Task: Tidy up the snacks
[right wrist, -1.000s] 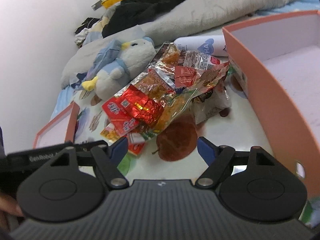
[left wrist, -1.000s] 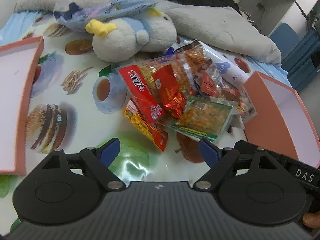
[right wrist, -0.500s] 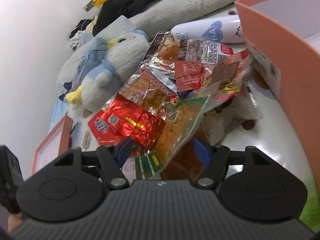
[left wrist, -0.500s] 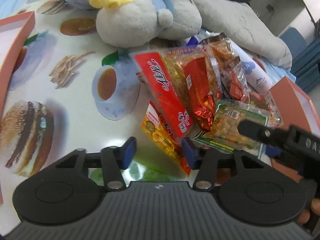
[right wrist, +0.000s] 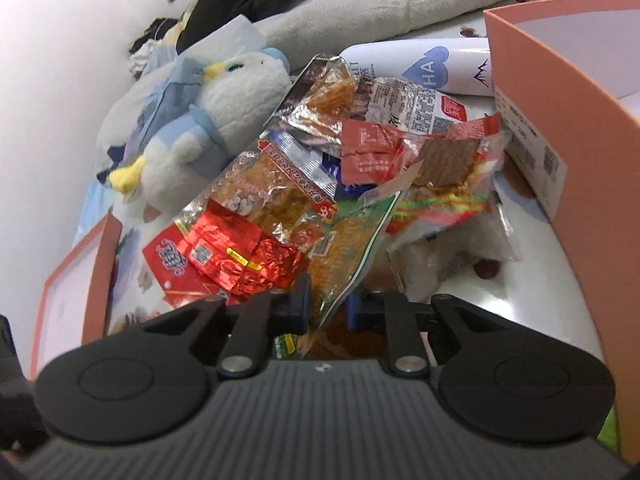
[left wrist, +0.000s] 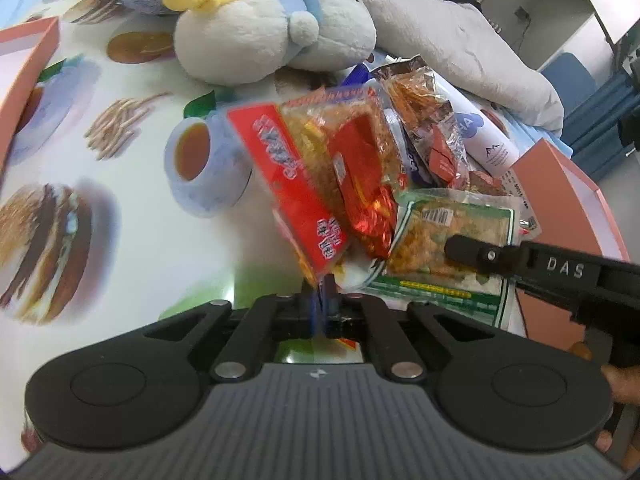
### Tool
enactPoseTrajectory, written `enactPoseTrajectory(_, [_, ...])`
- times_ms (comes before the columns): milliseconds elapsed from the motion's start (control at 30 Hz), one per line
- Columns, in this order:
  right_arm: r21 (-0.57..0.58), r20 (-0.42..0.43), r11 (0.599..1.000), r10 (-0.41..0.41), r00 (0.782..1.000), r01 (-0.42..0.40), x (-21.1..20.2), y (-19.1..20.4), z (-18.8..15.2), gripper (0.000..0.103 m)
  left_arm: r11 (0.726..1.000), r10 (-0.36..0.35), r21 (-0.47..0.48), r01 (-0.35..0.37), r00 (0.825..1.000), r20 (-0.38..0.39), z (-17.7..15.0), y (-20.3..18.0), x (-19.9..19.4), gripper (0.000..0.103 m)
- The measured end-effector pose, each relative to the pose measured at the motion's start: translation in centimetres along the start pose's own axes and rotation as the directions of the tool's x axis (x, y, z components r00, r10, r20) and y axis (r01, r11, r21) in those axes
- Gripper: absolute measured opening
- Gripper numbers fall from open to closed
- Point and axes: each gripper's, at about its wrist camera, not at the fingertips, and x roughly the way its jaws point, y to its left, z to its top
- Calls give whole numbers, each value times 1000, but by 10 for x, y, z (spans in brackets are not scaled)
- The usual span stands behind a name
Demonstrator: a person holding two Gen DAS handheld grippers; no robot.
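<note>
Around our snack heap we see a plush penguin (left wrist: 256, 32), a white bottle (right wrist: 416, 62) and orange boxes (right wrist: 560, 92). Our left gripper (left wrist: 323, 292) has just closed on the red packet (left wrist: 296, 184); our right gripper (right wrist: 326, 304) has just pinched the green-edged packet (right wrist: 344, 252).

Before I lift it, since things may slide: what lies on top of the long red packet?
A crinkled red foil packet lies on the long red packet, overlapping an orange snack bag. What is beneath stays covered.

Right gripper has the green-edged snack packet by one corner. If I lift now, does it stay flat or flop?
Likely flop: the green-edged snack packet is thin clear film, already bent where the right gripper pinches its corner. It looks light, so the grip should hold. The red foil packet overlaps it and may slide off.
</note>
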Motion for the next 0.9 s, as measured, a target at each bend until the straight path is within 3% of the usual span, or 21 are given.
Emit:
enactPoseTrajectory(233, [-25,-21,1000,-16,1000,15,-34,6,-24,17,999,1,-38,0,1000,16,-24,-3,-38,2])
enactPoseTrajectory(567, [-85,-20,996,-34,999,32,-91,12,-78,13,997,19,-81,-17,999,31,-85,-3,-99,1])
enactPoseTrajectory(767, [-87,-19,996,-32,999,31,-118,14,-112,13,995,62,-84,-62,998,4,-129,2,-121,2])
enactPoseTrajectory(900, [-100,-16,994,-39,999,38,-132,15,-129,13,993,51,-101,-54,998,-32,-153,6,-129,2])
